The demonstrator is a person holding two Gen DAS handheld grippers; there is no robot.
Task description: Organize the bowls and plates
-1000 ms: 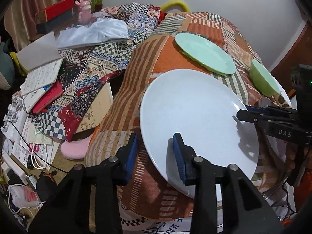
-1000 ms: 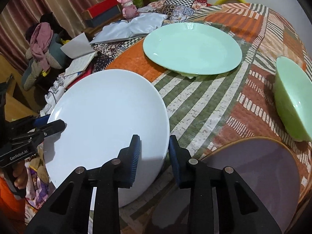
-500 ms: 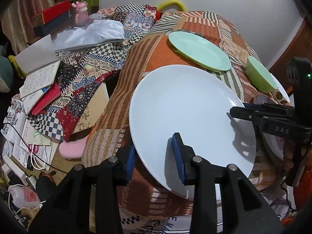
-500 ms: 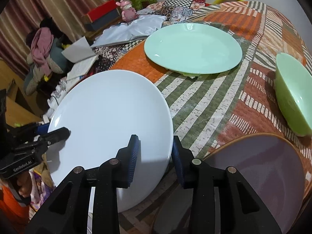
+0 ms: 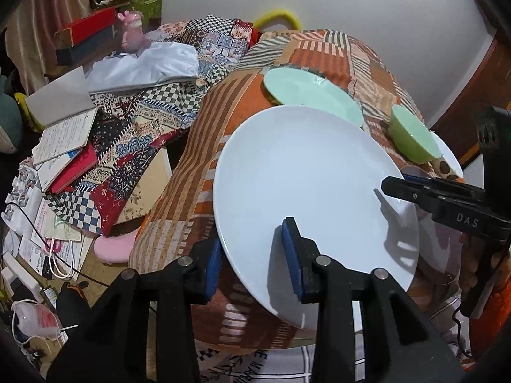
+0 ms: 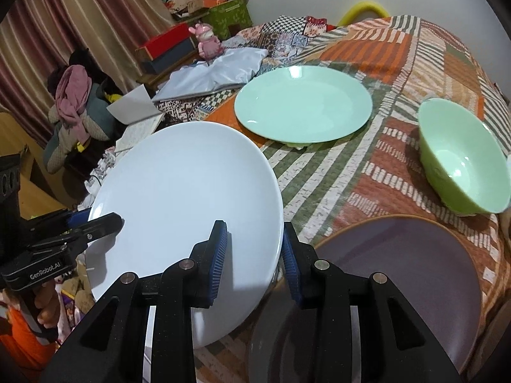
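Left wrist view: the white plate (image 5: 306, 185), lifted and tilted past the tabletop's (image 6: 367, 166) near edge, is pinched by its rim in both the left tool (image 5: 252, 255) and right tool (image 6: 255, 252), so a fall could be caused by uneven pull or slipping pads.

Patchwork cloth (image 6: 377, 172), books (image 5: 64, 156), pink figurine (image 6: 208, 41)

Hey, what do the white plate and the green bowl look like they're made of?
White plate: likely glazed ceramic or opal glass; smooth, with a soft sheen. Green bowl: looks like glossy milk glass or glazed ceramic, with bright highlights inside. Can't tell which for sure.
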